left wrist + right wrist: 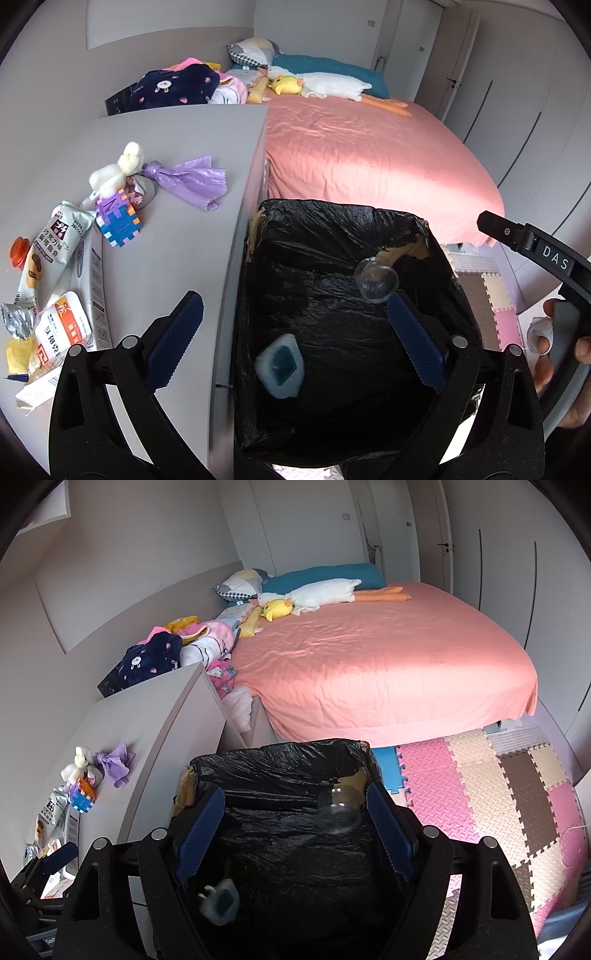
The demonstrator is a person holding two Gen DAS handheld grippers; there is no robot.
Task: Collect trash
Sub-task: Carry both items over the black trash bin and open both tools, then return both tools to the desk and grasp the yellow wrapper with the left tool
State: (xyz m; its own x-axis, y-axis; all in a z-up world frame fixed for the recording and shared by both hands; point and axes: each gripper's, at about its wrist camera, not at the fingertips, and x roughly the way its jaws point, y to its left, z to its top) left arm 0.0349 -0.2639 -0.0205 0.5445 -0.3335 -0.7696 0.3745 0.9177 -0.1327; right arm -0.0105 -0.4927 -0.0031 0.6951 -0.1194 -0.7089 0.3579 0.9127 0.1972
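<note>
A bin lined with a black bag (332, 236) (273, 760) stands beside the grey cabinet (177, 147). In it lie a clear plastic cup (376, 278) (338, 808) and a pale blue-white container (282, 365) (219, 902). My left gripper (295, 328) is open and empty above the bin's left edge. My right gripper (295, 836) is open and empty above the bin; its body also shows in the left wrist view (535, 251). On the cabinet lie snack wrappers (48, 251), a crumpled foil wrapper (16, 319) and a knotted purple bag (192, 179).
A foam puzzle cube (118, 219), a white plush toy (118, 170) and an orange cap (19, 251) also lie on the cabinet. Beyond is a bed with a pink sheet (369, 657) and plush toys. Foam mats (480, 786) cover the floor to the right.
</note>
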